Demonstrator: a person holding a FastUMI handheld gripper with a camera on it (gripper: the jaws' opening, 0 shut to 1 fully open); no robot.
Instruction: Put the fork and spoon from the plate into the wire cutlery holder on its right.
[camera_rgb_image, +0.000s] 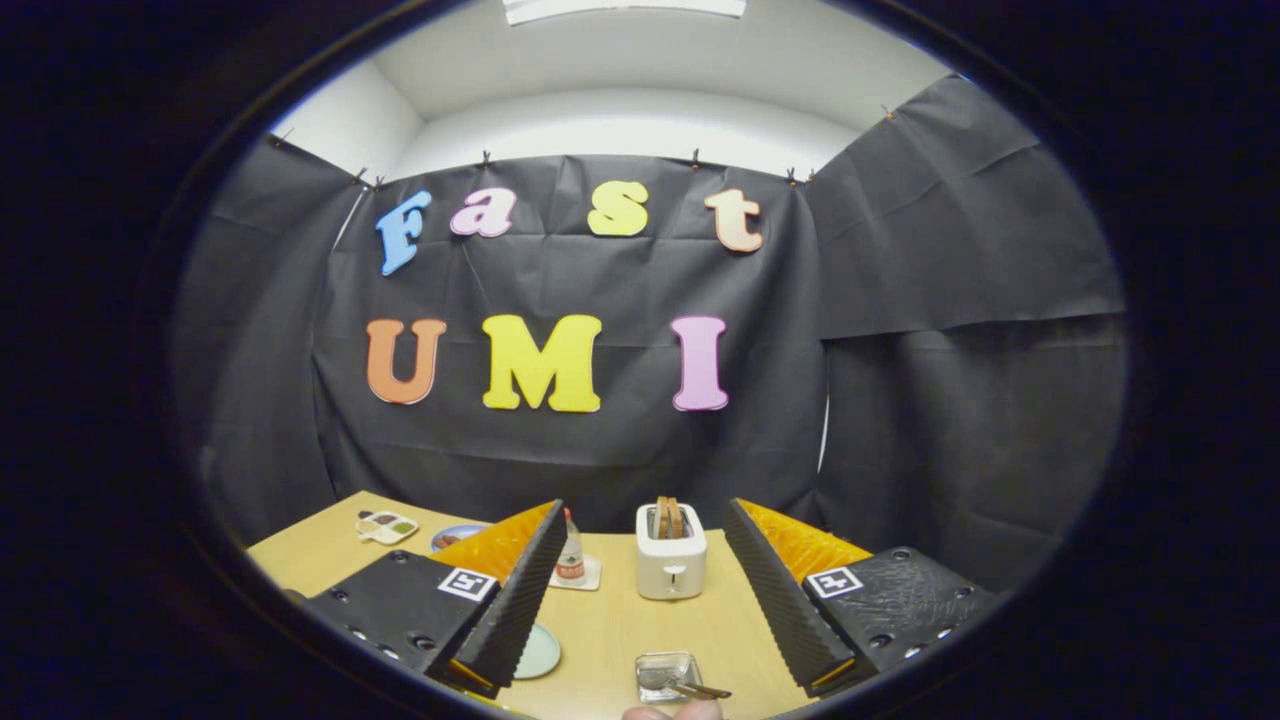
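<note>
My gripper (645, 510) is held high above the wooden table (620, 620), open, with nothing between its fingers. Below the gap, on the near part of the table, stands a small square metal cutlery holder (665, 674). A metal utensil (702, 690) rests at its near right corner; I cannot tell whether it is the fork or the spoon. To the holder's left lies a pale green plate (541, 652), mostly hidden behind my left finger (520, 590). Whatever lies on the plate is hidden.
A white toaster (670, 562) with bread in its slots stands beyond the holder. A small bottle (571, 552) on a coaster is to its left. Two flat dishes (388, 526) lie at the far left. A person's fingertip (672, 712) shows just near the holder.
</note>
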